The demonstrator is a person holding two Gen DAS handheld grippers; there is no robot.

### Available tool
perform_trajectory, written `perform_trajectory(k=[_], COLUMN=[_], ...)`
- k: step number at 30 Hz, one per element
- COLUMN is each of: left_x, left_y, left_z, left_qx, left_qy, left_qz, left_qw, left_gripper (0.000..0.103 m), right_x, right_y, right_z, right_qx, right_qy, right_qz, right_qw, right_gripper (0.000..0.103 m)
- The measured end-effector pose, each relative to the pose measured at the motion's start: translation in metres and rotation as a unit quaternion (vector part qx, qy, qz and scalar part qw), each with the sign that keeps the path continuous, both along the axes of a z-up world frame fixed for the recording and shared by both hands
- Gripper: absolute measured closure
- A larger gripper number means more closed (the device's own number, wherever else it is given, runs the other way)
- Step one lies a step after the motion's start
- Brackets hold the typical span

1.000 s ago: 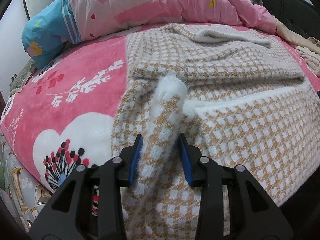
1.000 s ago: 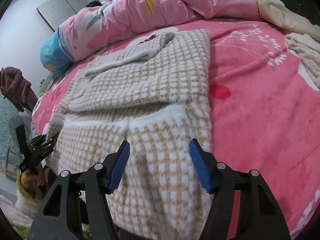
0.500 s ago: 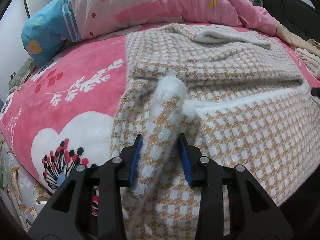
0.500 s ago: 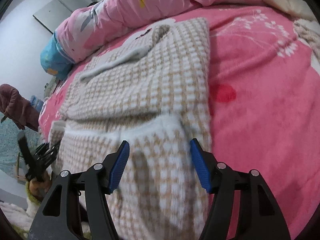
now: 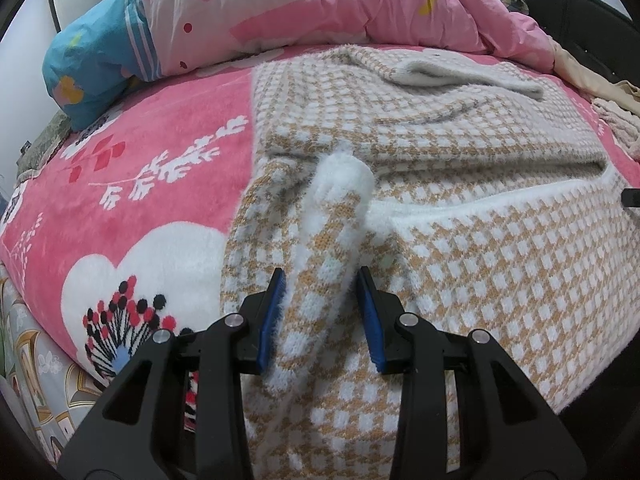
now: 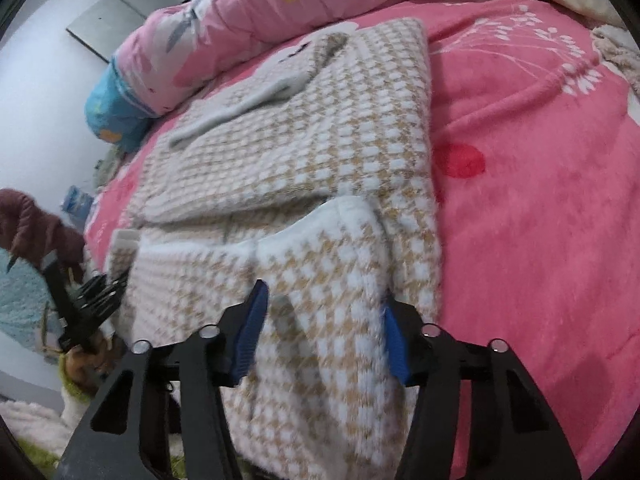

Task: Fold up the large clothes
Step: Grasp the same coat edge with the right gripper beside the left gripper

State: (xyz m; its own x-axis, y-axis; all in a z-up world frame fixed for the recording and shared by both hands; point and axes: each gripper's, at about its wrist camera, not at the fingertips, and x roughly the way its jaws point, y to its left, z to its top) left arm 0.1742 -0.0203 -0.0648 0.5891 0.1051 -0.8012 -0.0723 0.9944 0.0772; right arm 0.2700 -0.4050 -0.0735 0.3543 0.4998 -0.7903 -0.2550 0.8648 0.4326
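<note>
Far left: a blue and pink pillow [image 5: 120,44] and a pink quilt [image 5: 360,4] heaped at the head of the bed, the pink blanket [image 5: 132,184] bare beside them. Centre: the checked sweater [image 5: 460,152] spread flat on that blanket, one layer already doubled over across the middle, lower hem hanging off the near edge of the bed. Left claw [image 5: 322,316] low at the left corner of the hem, blue pads close around a raised ridge of knit with a white sleeve cuff [image 5: 346,172] poking up ahead of it; left pad pressed into the fuzz, right pad just shy of it, so apparently not yet clamped tight. Further right: right claw [image 6: 322,330] over the right corner of the hem, jaws spread wide, cloth bunched between them but gripped by neither. More loose clothes [image 5: 612,116] at the far right edge. Likely next: pinch both corners and carry the hem up toward the collar. Risks from here, as a judgement: fluffy knit slipping from a shallow pinch; only the top layer caught, so the fold skews; the sleeve trapped inside and bulging; uneven lifting by the two claws dragging the doubled layer crooked.
</note>
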Motion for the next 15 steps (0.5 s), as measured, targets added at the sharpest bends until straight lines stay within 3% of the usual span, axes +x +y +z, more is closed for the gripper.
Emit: perform_trajectory(k=[8, 15], left_x=[-0.001, 0.000], left_y=[0.001, 0.002], left_z=[-0.001, -0.001], left_qx=[-0.004, -0.004], left_qy=[0.002, 0.001], left_qz=[-0.001, -0.001], left_qw=[1.0000, 1.0000], left_gripper=[0.068, 0.068], right_x=[-0.024, -0.029], right_y=[0.014, 0.052], right_z=[0.008, 0.008], right_qx=[-0.083, -0.202], right_qy=[-0.035, -0.088], right_qz=[-0.001, -0.010], right_qw=[0.996, 0.975], right_gripper=[0.071, 0.074])
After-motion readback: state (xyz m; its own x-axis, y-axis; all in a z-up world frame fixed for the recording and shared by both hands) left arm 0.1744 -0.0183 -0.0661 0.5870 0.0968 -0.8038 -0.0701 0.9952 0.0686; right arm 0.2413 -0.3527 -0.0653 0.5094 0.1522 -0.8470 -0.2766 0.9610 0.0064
